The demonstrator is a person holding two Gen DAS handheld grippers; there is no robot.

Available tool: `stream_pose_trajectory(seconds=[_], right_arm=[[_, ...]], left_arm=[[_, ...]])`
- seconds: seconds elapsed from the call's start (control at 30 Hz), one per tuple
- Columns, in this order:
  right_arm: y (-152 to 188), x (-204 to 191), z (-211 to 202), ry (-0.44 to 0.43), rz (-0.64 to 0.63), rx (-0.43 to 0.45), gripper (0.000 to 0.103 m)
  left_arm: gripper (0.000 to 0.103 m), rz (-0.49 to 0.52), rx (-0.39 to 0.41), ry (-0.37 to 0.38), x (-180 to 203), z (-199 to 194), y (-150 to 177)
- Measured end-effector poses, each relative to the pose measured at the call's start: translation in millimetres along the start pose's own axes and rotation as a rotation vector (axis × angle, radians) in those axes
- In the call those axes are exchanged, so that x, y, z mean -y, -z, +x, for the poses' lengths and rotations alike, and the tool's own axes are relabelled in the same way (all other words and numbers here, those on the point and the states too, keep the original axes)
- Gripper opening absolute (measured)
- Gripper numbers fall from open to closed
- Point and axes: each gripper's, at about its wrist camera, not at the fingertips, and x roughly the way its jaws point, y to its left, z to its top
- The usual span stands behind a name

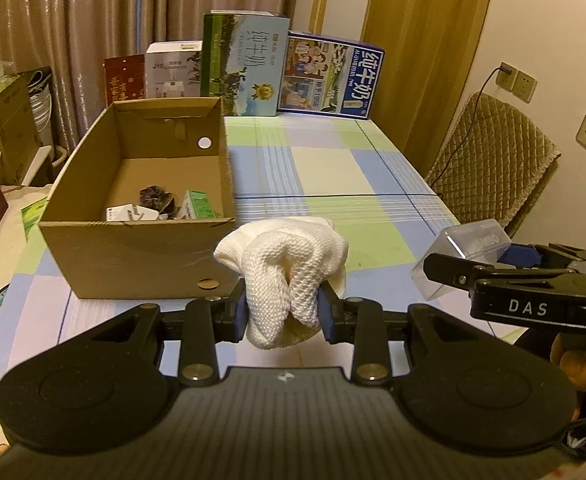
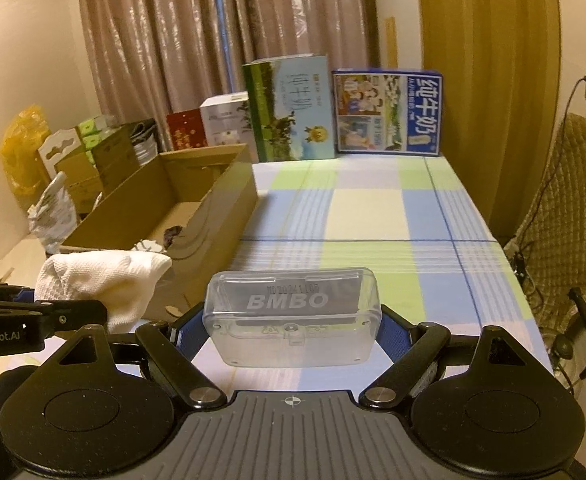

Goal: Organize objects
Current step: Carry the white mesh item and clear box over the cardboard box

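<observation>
Done: we see small items in the cardboard box [image 1: 141, 184] | Left: left gripper [image 1: 283, 314] clamps white cloth [image 1: 289, 268], box ahead-left; right gripper [image 2: 291, 336] grips clear case [image 2: 293, 316], neither dropped in.

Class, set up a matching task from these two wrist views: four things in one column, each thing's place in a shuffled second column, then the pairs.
1. white cloth
2. clear plastic case
3. cardboard box
4. blue milk carton

A. at the table's far edge
B. between the right gripper pads
C. on the tablecloth, open-topped
D. pinched in the left gripper

Pairs: 1-D, 2-B, 3-C, 4-A
</observation>
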Motion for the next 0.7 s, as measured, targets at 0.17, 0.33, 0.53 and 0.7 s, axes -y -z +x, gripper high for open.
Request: stream_pose_trajectory(seconds=[0.17, 0.33, 0.53, 0.7], right_arm=[[-2, -10, 2, -0.018, -0.023, 0.0, 0.083], [-4, -20, 4, -0.041, -0.041, 0.0, 0.083], [-5, -38, 10, -0.078, -0.076, -0.004, 0.083], [-8, -54, 15, -0.107, -0.105, -0.005, 0.083]], left_arm=[[0.029, -0.013, 0.001, -0.015, -11, -5, 2], [0.029, -0.023, 0.008, -0.048, -26, -14, 5], [0.029, -0.045, 0.009, -0.09, -47, -23, 7], [0.029, -0.069, 0.012, -0.118, -62, -31, 8]])
